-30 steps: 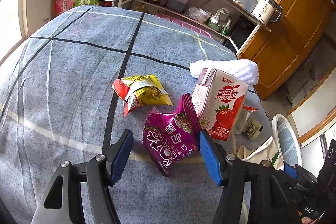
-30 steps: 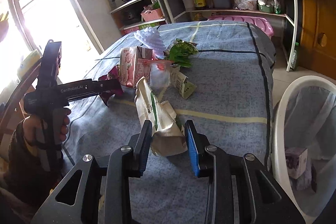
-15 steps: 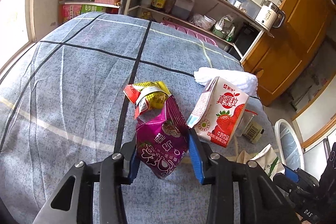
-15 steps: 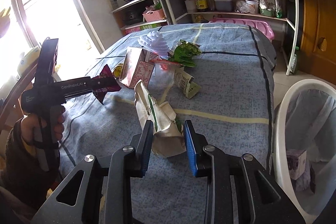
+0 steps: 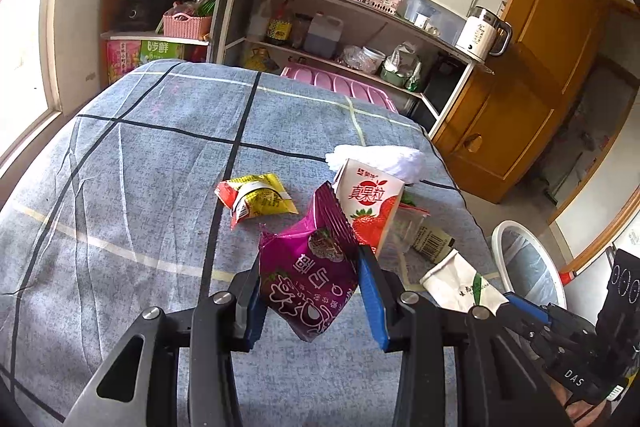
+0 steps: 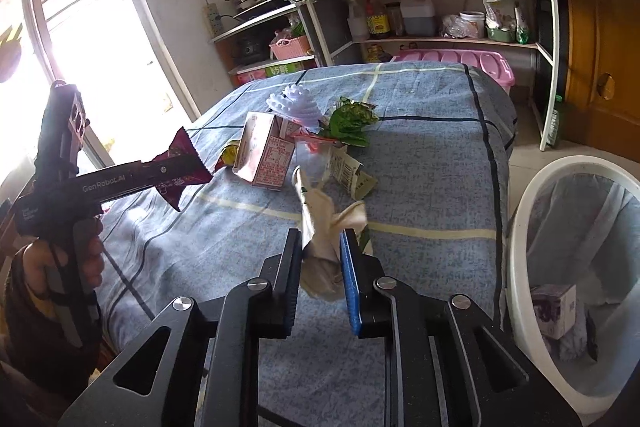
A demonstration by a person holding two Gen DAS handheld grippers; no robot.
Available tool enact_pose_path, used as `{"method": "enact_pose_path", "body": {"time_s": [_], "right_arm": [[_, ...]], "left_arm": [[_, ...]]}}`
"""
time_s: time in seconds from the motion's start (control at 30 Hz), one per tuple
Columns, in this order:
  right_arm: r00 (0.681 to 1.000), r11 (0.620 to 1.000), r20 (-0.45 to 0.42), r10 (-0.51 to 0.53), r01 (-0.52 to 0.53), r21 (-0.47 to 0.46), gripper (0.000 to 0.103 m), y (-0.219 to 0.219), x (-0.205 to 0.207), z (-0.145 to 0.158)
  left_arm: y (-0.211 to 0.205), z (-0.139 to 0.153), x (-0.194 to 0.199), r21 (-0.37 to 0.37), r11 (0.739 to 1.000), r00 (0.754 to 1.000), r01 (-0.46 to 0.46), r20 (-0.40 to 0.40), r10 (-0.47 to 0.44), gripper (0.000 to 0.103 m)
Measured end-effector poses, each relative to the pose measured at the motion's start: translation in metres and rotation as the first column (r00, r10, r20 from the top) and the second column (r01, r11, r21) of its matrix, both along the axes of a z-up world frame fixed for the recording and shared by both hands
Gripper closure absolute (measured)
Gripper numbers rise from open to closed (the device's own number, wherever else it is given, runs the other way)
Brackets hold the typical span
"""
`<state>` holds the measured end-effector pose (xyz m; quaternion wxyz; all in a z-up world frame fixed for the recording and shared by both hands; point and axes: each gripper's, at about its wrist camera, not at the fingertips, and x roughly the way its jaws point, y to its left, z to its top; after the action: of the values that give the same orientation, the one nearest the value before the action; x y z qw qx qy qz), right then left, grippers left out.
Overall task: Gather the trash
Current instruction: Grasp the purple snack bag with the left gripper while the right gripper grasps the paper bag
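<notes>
Jaws of the left gripper (image 5: 310,301) are closed on a purple snack wrapper (image 5: 310,267), and the right wrist view shows this wrapper lifted clear of the blue checked tablecloth (image 6: 432,163). The jaws of the right gripper (image 6: 320,279) have just been closing and now pinch a crumpled white paper bag (image 6: 326,235); its lower end seems to touch the cloth, so I judge that it is gripped but not yet lifted. Just behind it lie the other pieces of trash: a strawberry milk carton (image 5: 370,205), a yellow snack packet (image 5: 256,197), a clear plastic cup (image 6: 314,161), a white foam net (image 6: 296,107) and a green wrapper (image 6: 352,123). The white trash bin (image 6: 520,227) stands on the floor beside the table, on the right-hand side, with a small purple box (image 6: 554,311) already inside. The step in hand is picking up, two pieces at once. The next move calls for raising the paper bag, then carrying both pieces over the bin's rim and opening the jaws there. The left one has the longer way to go across the table.
</notes>
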<state>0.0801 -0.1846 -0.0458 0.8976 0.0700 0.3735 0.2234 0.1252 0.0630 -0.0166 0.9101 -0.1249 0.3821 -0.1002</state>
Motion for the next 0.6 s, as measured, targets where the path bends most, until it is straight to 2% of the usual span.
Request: {"method": "enact_pose_path", "body": {"time_s": [0.23,0.6], "right_arm": [[1.0,1.0,0.003,-0.017,0.017,0.004,0.086,-0.011,-0.01,0.0],[0.994,0.995,0.065,-0.09,0.087,0.046,0.086,-0.042,-0.03,0.02]], "left_arm": [[-0.015,0.005,-0.007,-0.009,1.0,1.0,0.029,0.006,-0.029,0.062],[-0.056,0.022,-0.017,0.004,0.992,0.992,0.123,0.04,-0.123,0.062]]}}
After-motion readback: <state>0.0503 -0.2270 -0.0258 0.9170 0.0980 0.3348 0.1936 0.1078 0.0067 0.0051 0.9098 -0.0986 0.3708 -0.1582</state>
